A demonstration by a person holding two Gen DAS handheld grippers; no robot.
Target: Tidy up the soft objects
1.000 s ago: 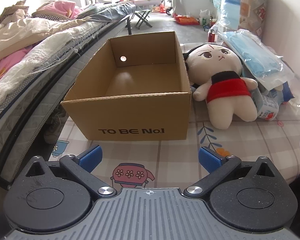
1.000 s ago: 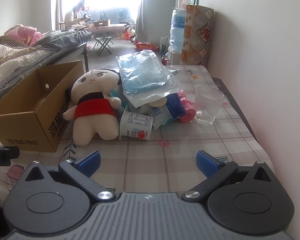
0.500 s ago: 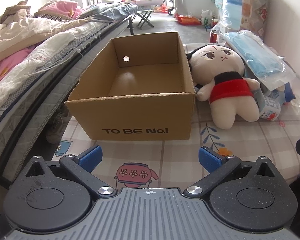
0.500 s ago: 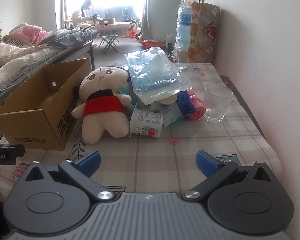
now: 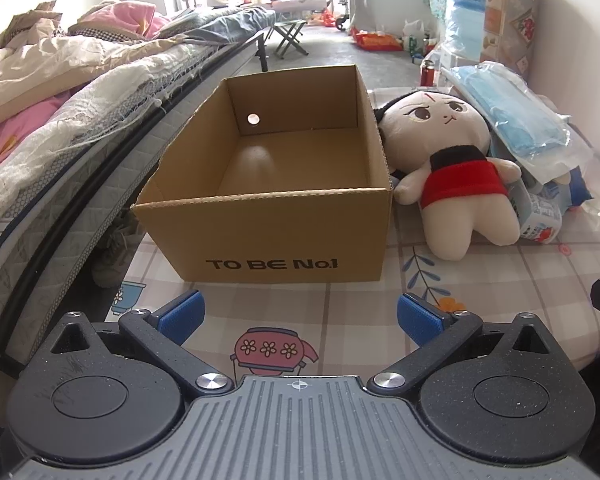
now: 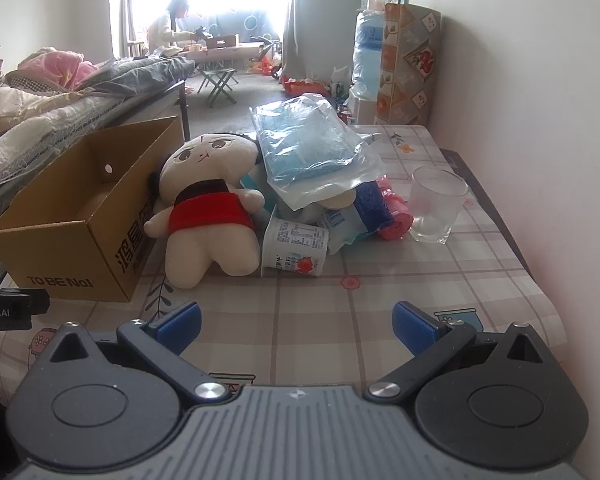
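Observation:
An empty cardboard box (image 5: 268, 216) (image 6: 80, 216) printed "TO BE No.1" stands on the checked tablecloth. A cream plush doll (image 5: 452, 172) (image 6: 208, 216) in a red dress leans against the box's right side. Behind the doll lies a clear bag of blue cloth (image 6: 312, 152) (image 5: 516, 124) on top of a small pile. My left gripper (image 5: 298, 318) is open, just short of the box front, nothing between its blue pads. My right gripper (image 6: 296, 322) is open too, well short of the doll and the pile.
A yoghurt cup (image 6: 294, 250) lies on its side by the doll, with a pink roll (image 6: 396, 216) and blue packets behind. A clear glass (image 6: 436, 204) stands right. A bed with quilts (image 5: 60, 92) runs along the left; a wall (image 6: 540, 120) is on the right. A person sits far back.
Both grippers have edged forward toward the box and the doll, which look slightly nearer. Nothing on the table has moved and both grippers stay open.

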